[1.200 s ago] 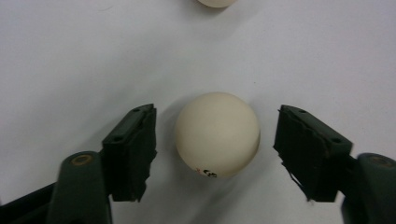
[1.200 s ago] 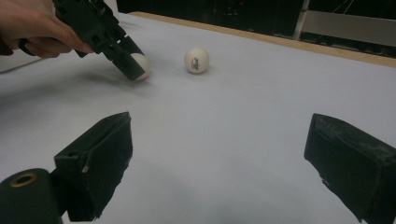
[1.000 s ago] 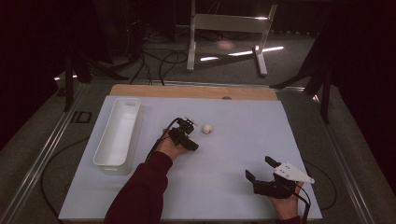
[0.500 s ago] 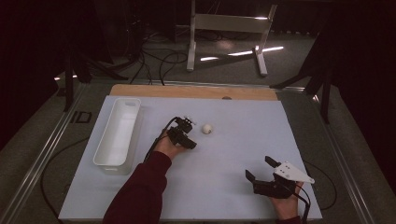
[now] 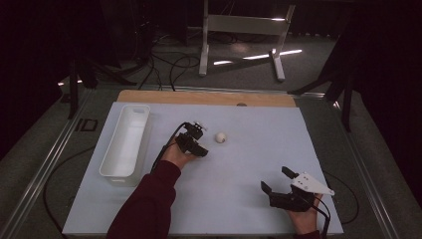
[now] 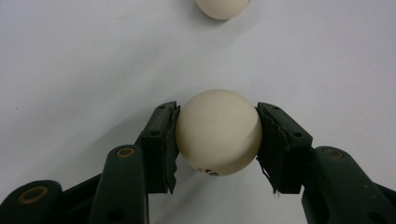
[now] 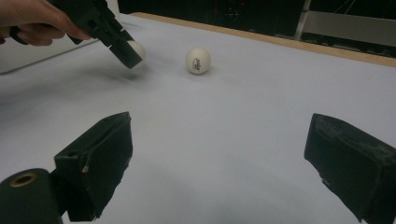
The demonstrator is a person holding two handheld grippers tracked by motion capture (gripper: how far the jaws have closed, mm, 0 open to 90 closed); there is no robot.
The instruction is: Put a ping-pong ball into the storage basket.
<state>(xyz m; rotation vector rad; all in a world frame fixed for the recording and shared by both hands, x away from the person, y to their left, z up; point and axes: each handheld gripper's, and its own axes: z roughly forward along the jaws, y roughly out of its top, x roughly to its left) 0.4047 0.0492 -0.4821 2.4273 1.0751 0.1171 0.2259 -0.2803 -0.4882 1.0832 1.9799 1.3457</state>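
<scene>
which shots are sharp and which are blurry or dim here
Left gripper view: the held ball is sharp, evenly lit. Right gripper view: its own jaws are soft; the second ball is clearer. High view: dim, dark surround, floor glare behind the table.

The high view looks forward and down over the whole surface [image 5: 239,164] from afar. The left gripper view looks steeply down, very close. The right gripper view looks low across the surface; both show the free ball [image 7: 198,60].

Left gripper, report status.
Left gripper shut on held ball. Right gripper open, idle. Second ball loose beside it. White bin path clear.
</scene>
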